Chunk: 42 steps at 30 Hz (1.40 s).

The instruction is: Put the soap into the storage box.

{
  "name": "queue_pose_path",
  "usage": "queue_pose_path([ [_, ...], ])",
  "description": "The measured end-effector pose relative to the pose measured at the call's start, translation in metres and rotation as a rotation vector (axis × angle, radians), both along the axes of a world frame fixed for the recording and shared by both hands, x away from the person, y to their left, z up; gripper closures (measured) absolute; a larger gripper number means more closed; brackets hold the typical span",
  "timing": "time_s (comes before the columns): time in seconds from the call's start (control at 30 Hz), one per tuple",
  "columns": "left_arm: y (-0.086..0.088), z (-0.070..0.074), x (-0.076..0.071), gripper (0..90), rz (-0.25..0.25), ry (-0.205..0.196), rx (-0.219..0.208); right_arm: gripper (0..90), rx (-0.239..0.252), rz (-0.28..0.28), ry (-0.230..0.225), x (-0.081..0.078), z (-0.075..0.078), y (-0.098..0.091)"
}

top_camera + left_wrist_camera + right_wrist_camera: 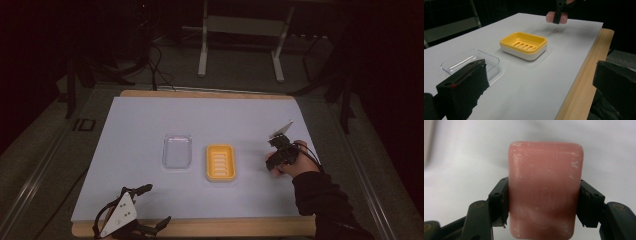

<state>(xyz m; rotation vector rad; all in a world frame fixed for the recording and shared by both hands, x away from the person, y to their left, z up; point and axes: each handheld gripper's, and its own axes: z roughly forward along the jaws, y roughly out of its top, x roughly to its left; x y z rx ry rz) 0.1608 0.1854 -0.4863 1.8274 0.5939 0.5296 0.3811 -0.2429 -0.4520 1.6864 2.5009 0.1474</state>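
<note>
Right gripper (545, 202): jaws clamped on the long sides of a pink soap bar (545, 190), one pad on each flank, gripping its lower half. Bar face is scuffed with pale marks and carries a faint round embossed stamp. In the left gripper view the bar (564, 17) hangs clear of the surface, with a soft shadow on the white sheet beneath it. In the high view the right gripper (278, 142) is held in the person's hand (285, 161), dark sleeve coming in from the near right corner of the table; it sits over the right part of the sheet, near its right edge.

Left gripper (150, 205): jaws wide apart, nothing between them. It lies at the near left corner of the table, grey three-cornered plate on top, partly over the wooden front edge. In its own view the two black jaws frame the scene from either side.

Yellow soap dish (221, 162): white base, slotted yellow insert, empty, about the middle of the sheet, well apart from the held bar to its right. Same dish in the left gripper view (524, 45).

Clear plastic tray (177, 150): just left of the dish, not touching it, empty.

Table (210, 94): wooden top, covered by the white sheet (200, 115), wood showing along the far and near edges.
</note>
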Motion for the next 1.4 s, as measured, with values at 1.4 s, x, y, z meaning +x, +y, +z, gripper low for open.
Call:
queue_pose_path([
  [1.4,0.002,0.004,-0.002,0.3,0.001,-0.017,-0.019,37.5,0.25,-0.085,-0.224,-0.011,0.055,0.143],
])
